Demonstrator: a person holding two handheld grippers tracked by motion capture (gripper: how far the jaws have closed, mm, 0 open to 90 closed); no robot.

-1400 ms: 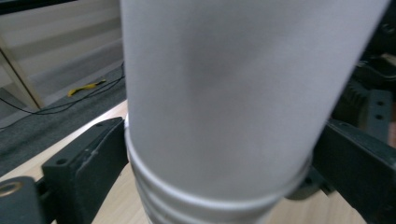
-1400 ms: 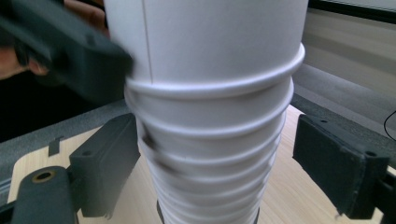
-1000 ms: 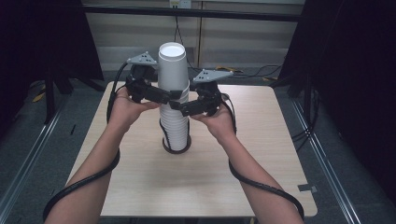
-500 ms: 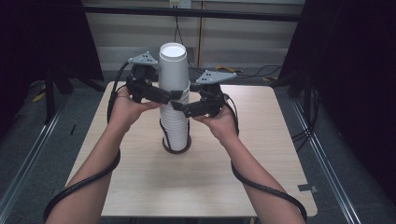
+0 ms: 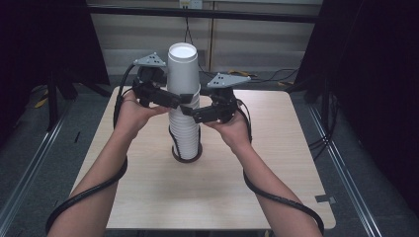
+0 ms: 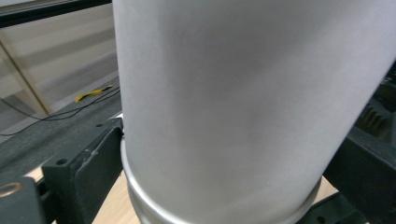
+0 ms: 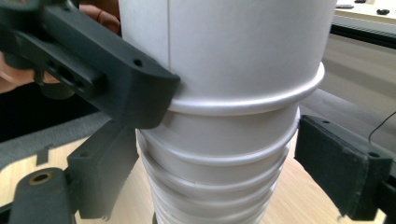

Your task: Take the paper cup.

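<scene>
White paper cups stood upside down in a tall stack of white paper cups [image 5: 185, 133] at the middle of the pale wooden tabletop [image 5: 148, 197], ringed at the foot by a dark round band [image 5: 187, 157], as a person worked on the uppermost white paper cup [image 5: 183, 69] with a tool in each hand.

The left gripper [image 5: 179, 98] had its fingers [image 6: 93, 163] on either side of that top cup just above its rolled rim, laid against its wall. They had just been opening a little with the cup between them, so the hold looked light.

The right gripper [image 5: 188, 112] came in lower, its fingers [image 7: 343, 168] bracketing the nested rims beneath. They had just been closing around the stack, though whether they pressed on it or stood a hair off could not be told.

The danger lay in the height of the column, which was narrow at the base and stood free on the board. A sideways tug from either hand would probably have tipped it.

If the top cup was wedged on its neighbour, lifting it could have dragged several cups up together (paper cups nest tightly). If the lower fingers were not braced, the whole column might have risen or leaned. With the upper grip slackening, the smooth wall might have slid through the pads, while a harder squeeze risked denting the thin paper.
</scene>
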